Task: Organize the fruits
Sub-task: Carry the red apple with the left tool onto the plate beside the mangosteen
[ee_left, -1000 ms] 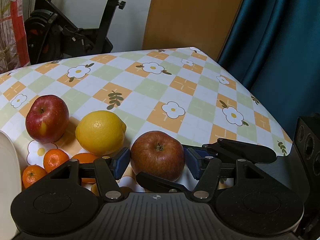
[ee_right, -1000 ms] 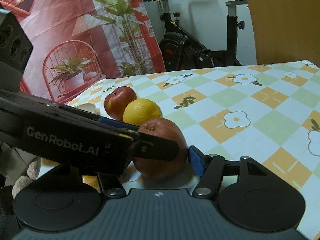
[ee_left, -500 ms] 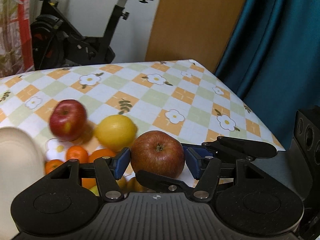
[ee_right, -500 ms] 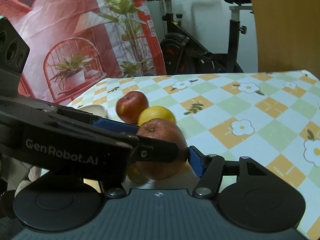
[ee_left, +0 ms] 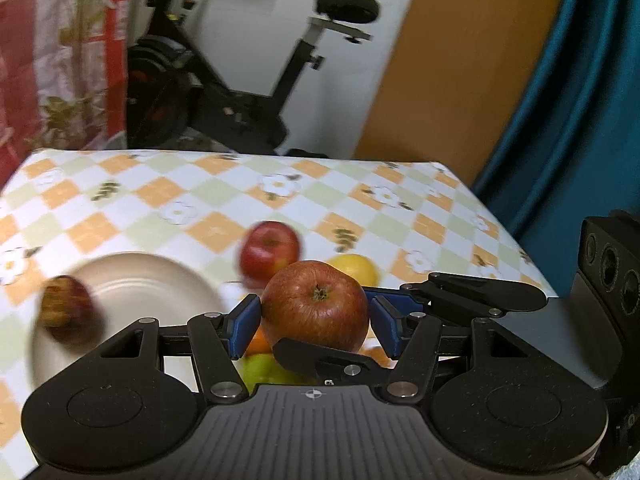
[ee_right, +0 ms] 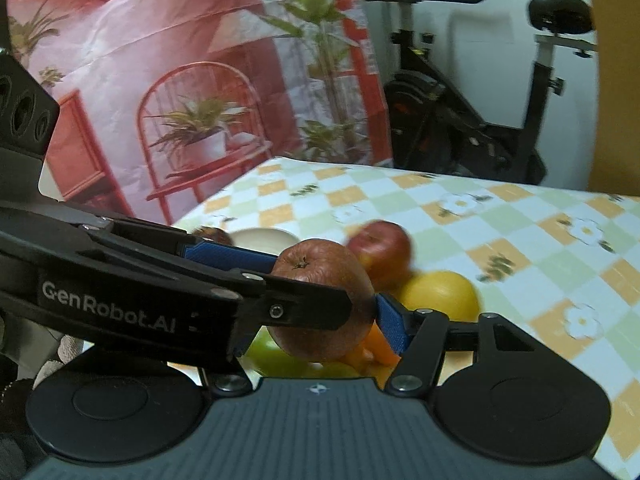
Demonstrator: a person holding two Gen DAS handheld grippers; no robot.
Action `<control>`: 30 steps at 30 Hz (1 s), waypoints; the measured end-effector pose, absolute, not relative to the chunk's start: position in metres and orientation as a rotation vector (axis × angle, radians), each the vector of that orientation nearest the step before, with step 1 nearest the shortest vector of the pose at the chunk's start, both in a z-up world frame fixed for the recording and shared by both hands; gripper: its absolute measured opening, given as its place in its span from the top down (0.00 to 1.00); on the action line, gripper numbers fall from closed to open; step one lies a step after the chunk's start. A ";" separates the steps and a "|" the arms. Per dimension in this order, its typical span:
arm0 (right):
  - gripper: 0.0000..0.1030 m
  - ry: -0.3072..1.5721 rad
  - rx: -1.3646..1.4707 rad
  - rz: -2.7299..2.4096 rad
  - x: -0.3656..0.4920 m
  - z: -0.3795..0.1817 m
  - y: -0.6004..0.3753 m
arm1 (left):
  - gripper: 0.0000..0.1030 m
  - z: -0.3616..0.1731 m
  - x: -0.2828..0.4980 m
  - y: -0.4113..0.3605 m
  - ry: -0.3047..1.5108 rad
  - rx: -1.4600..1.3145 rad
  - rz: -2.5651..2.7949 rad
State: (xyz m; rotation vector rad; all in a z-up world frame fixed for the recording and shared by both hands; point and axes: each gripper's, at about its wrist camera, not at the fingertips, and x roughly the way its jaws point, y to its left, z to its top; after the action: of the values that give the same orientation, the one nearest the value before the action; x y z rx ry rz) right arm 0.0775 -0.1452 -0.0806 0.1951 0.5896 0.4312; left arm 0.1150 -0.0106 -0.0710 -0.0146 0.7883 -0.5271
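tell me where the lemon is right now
In the left wrist view the lemon sits on the checked tablecloth, right of centre, half hidden behind the gripped apple and just right of the red apple.

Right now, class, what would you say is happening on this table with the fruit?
A person holds a claw in each hand, and both, the left claw and the right claw, are clamped on one brownish-red apple, held above the checked tablecloth. To the left lies a cream plate with a dark fruit on it. Another red apple, a yellow citrus and small orange fruits sit on the table.
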 end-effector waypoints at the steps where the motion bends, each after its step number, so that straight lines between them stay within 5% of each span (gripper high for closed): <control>1: 0.38 0.591 0.196 0.448 0.082 -0.079 -0.138 | 0.39 -0.069 0.116 -0.002 0.789 -0.015 -0.512; 11: 0.38 0.627 0.153 0.606 0.124 -0.080 -0.049 | 0.39 -0.075 0.135 0.080 0.862 -0.061 -0.381; 30: 0.38 0.735 0.070 0.681 0.161 -0.120 0.024 | 0.42 -0.104 0.152 0.119 0.932 -0.062 -0.251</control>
State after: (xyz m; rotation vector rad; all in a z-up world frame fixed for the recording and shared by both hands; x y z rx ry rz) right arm 0.1611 0.0242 -0.1201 0.0704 0.7351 0.6809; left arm 0.1522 0.1190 -0.1041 -0.0625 0.9324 -0.2512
